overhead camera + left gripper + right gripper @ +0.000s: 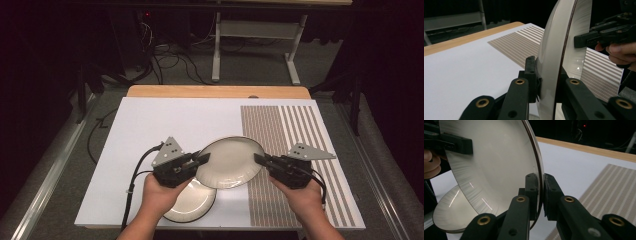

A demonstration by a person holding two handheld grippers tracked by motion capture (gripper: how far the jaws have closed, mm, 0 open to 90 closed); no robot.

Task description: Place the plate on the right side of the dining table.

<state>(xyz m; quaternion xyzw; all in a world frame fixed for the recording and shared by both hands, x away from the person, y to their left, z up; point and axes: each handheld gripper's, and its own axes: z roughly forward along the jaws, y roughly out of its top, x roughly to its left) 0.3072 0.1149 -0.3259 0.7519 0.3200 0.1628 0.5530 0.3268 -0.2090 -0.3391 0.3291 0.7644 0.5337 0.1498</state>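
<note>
A pale, shallow plate (230, 161) hangs above the table, held by both grippers at opposite rims. My left gripper (202, 160) is shut on its left rim, and my right gripper (258, 159) is shut on its right rim. In the left gripper view the plate (551, 57) stands edge-on between the jaws of the left gripper (546, 75), with the other gripper (584, 41) on the far rim. In the right gripper view the right gripper (540, 192) pinches the rim of the plate (494, 160). A second plate (192, 202) lies flat on the table below, also seen as the lower plate (449, 212).
A white mat (165, 122) covers the wooden table (215, 91), with a brown striped patch (285, 130) on its right part. Cables (170, 62) and a desk frame (255, 37) sit on the floor beyond the far edge.
</note>
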